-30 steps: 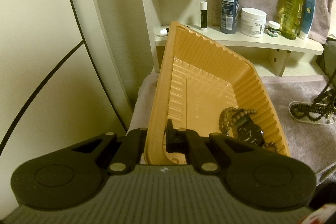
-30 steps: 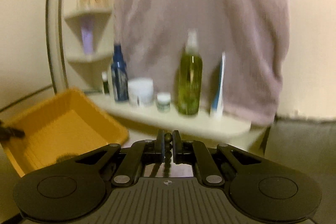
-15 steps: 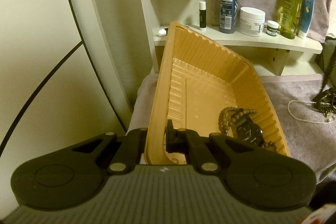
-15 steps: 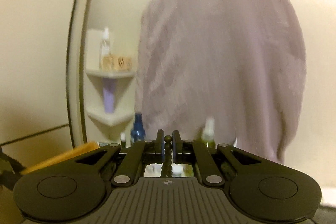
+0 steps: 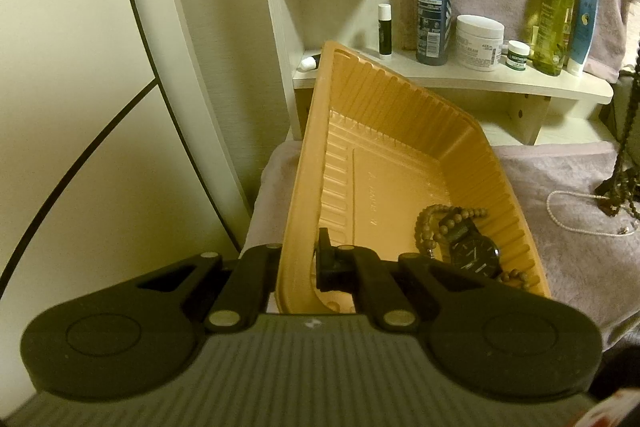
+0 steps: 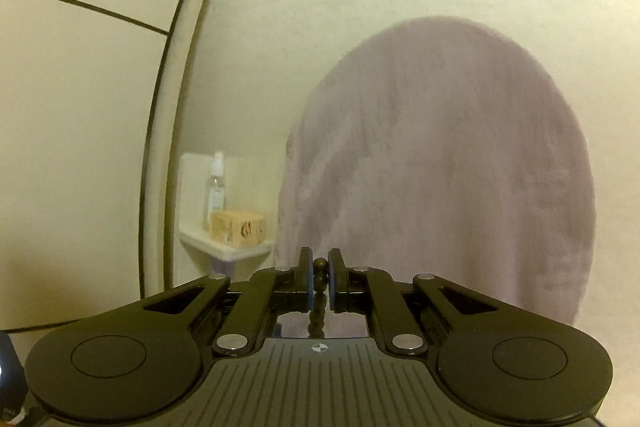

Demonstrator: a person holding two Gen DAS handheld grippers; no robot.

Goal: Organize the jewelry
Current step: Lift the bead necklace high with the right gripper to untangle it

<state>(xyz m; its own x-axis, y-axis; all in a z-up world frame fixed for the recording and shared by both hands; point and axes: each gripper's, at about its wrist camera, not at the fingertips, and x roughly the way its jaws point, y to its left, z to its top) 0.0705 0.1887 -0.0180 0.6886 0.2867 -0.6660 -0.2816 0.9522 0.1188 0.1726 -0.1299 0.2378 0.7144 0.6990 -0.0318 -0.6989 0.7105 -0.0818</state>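
Note:
My left gripper (image 5: 304, 259) is shut on the near rim of an orange plastic tray (image 5: 384, 147), which is tipped up on a mauve cloth (image 5: 568, 259). In the tray's low corner lie a brown bead bracelet (image 5: 430, 223) and a black wristwatch (image 5: 474, 253). In the right wrist view my right gripper (image 6: 320, 277) is shut on a dark bead necklace (image 6: 319, 271), whose beads hang down between the pads. At the right edge of the left wrist view the dark bead necklace (image 5: 626, 163) dangles above the cloth, its lower end still bunched there. A thin white pearl chain (image 5: 576, 223) lies under it.
A cream shelf (image 5: 460, 79) behind the tray carries a blue spray bottle (image 5: 434, 7), a white jar (image 5: 479, 42), a green bottle (image 5: 554, 15) and a lip balm (image 5: 385, 31). A mauve towel (image 6: 440, 167) hangs behind. A higher corner shelf holds a wooden box (image 6: 239, 227).
My right gripper has risen with the dark necklace, so its view climbed from the bottle shelf to the upper towel. The necklace lifted off the cloth, uncovering the white chain. Left gripper and tray stayed still.

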